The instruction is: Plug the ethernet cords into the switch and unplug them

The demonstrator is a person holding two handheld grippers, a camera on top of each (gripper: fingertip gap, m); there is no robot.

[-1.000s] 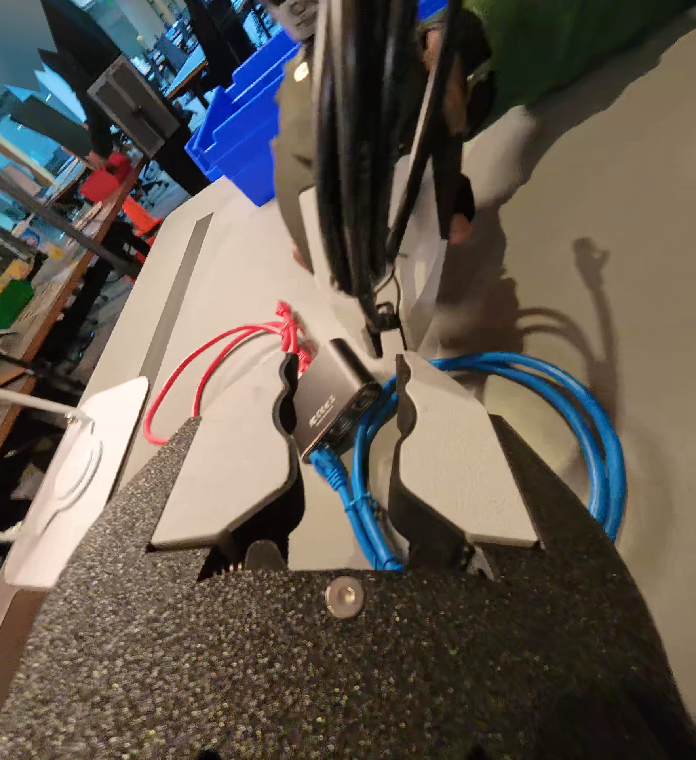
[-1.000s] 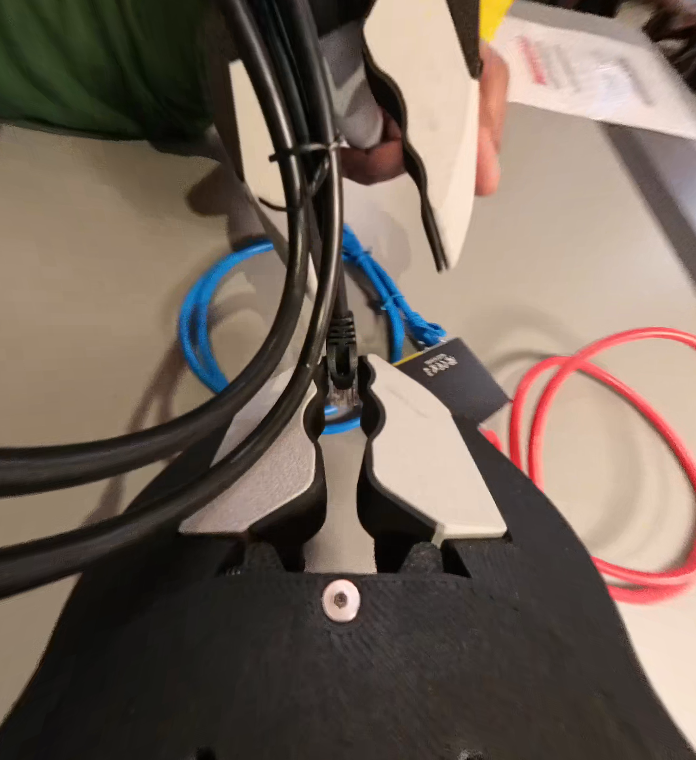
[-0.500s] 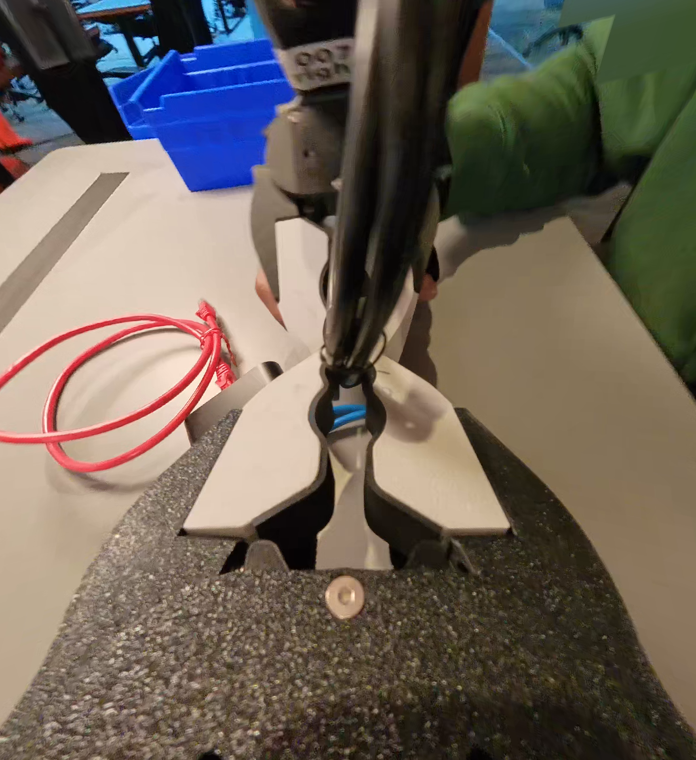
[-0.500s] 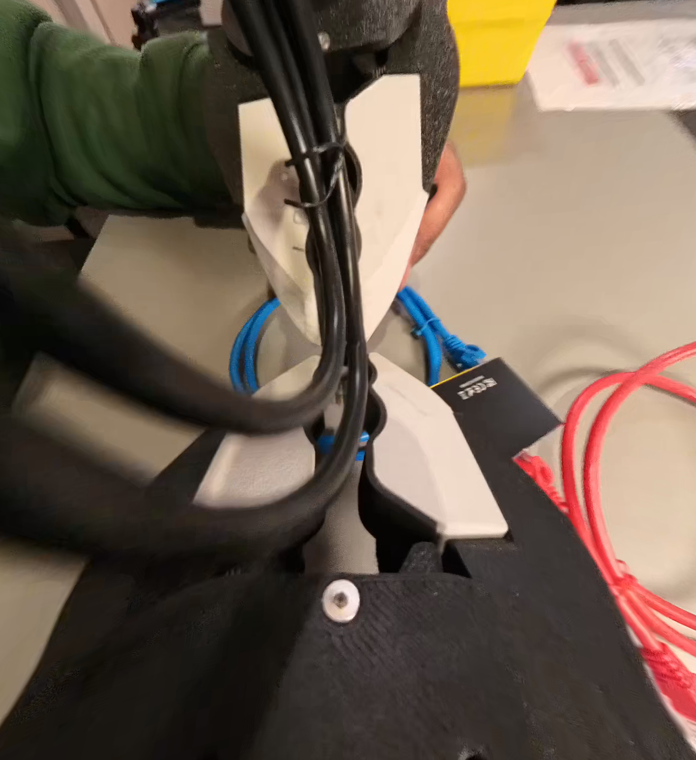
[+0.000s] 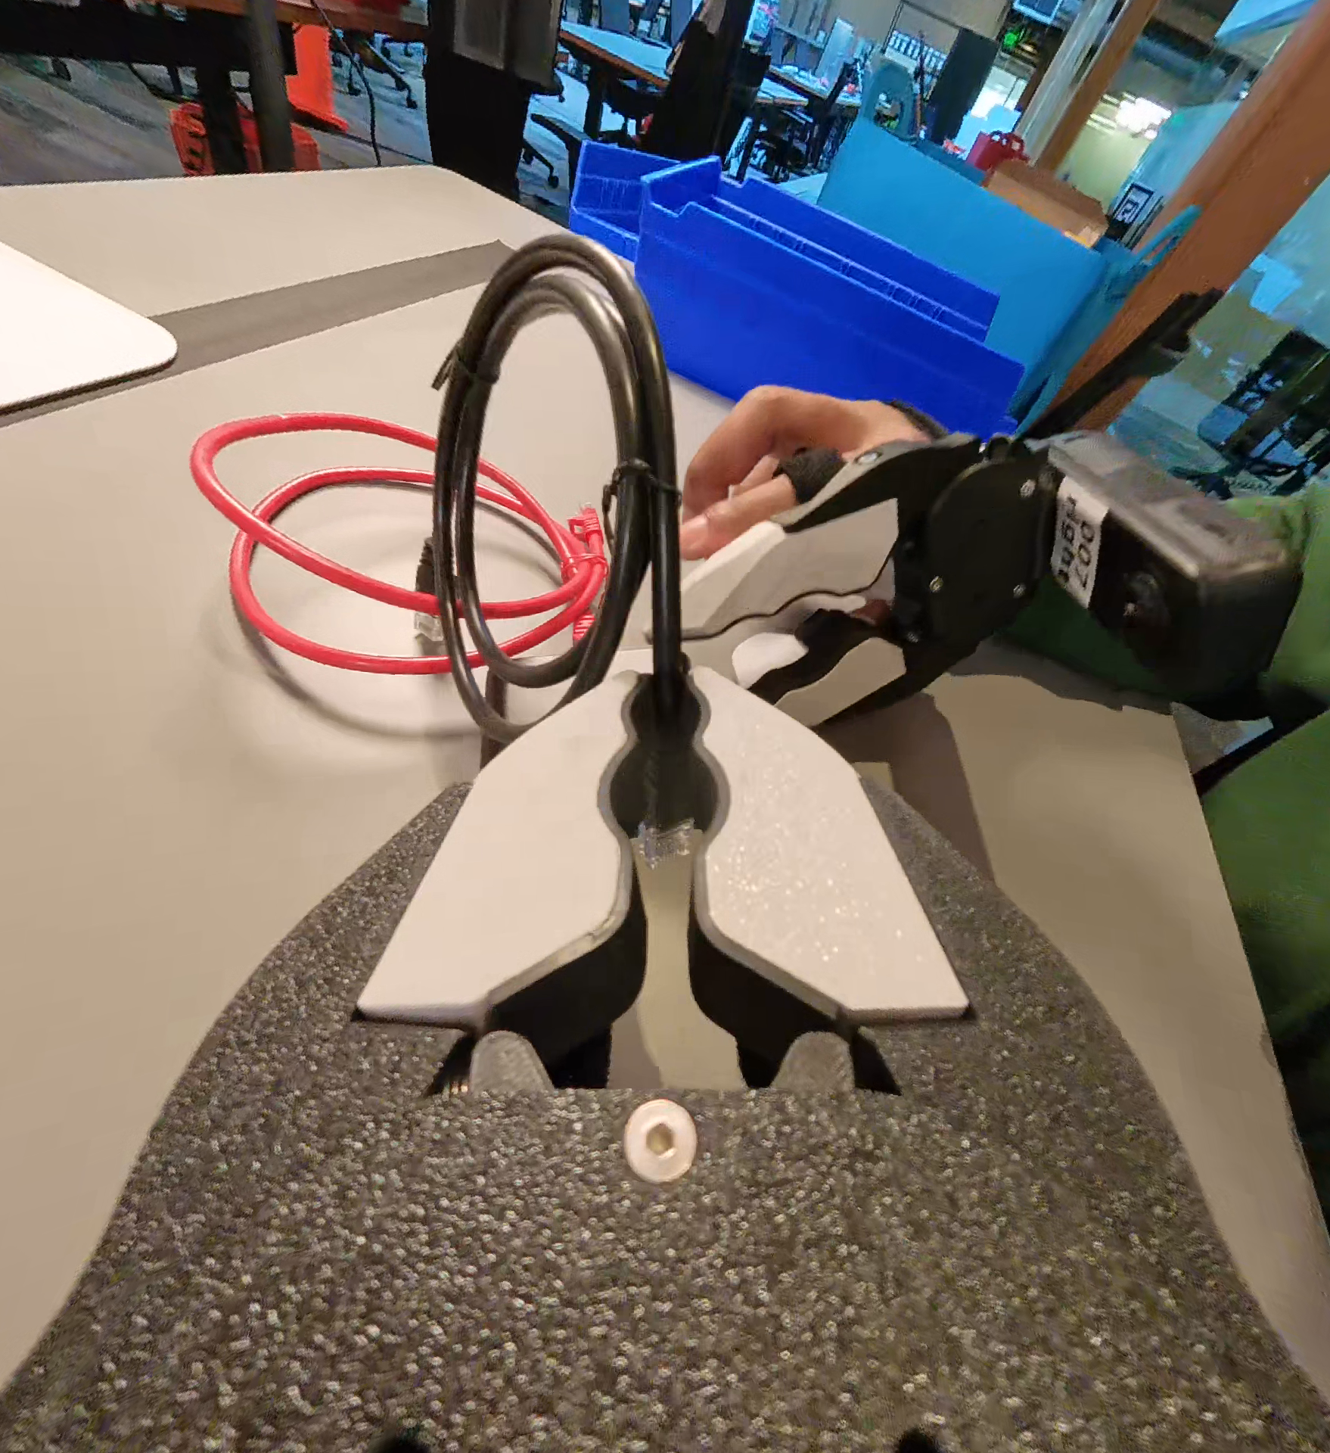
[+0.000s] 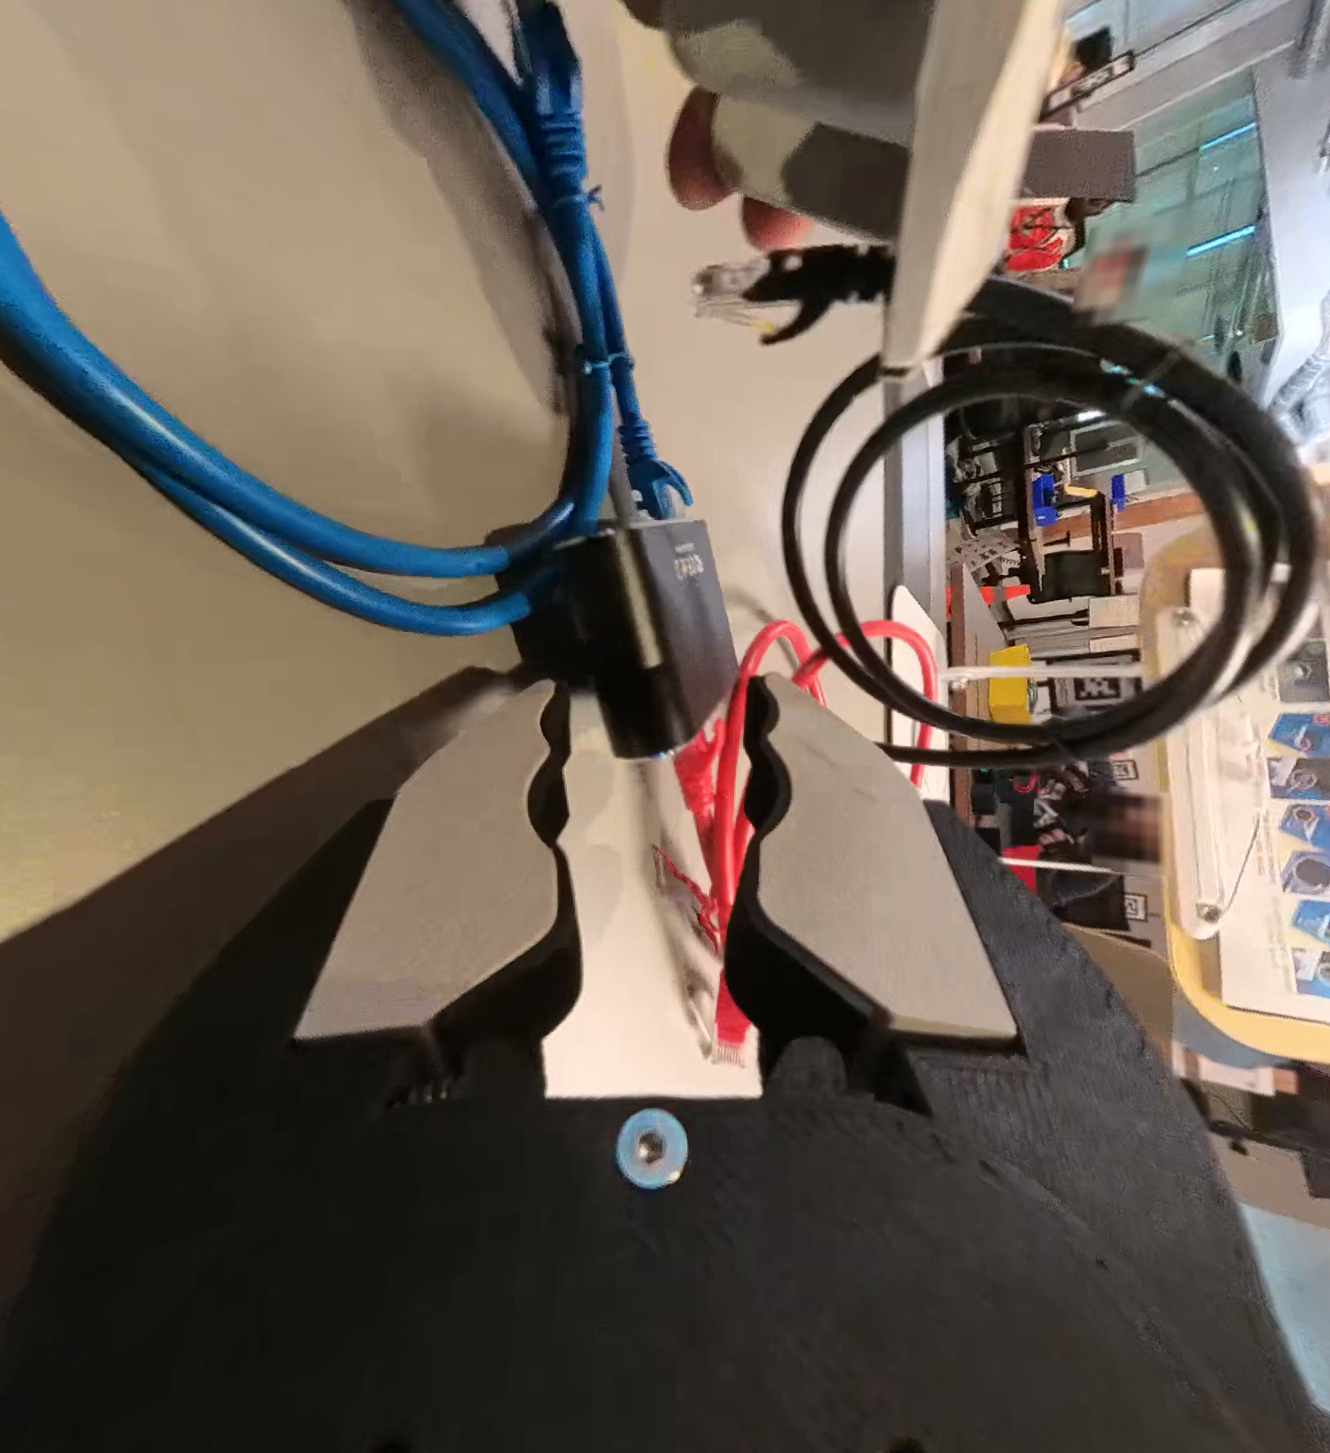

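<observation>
We have the left tongs [image 5: 666, 711] clamped on the black cord [image 5: 560, 440] just behind its clear plug [image 5: 663, 843], which points back toward our own camera while the tied coil stands up in front of us. Our right tongs [image 6: 658, 708] are apart and holding nothing, with the little black switch [image 6: 646, 637] sitting just past their tips on the pale surface [image 5: 135, 708]. The blue cord [image 6: 198, 472] looks already seated in the switch, one blue plug up against its edge, and the red cord [image 5: 379, 550] lies loose in its coil beside it, one red plug [image 6: 729, 1030] lying between our open right fingers [image 6: 843, 880]. From here the trouble, we reckon, is that plug facing the wrong way: we would have to turn it round toward the switch, and the stiff coil may twist it in the grip or drag it off line. The switch is light and nothing pins it yet, so a push at the port could simply slide it away unless the right tongs steady it, and they risk snagging the red loop as they come together.
</observation>
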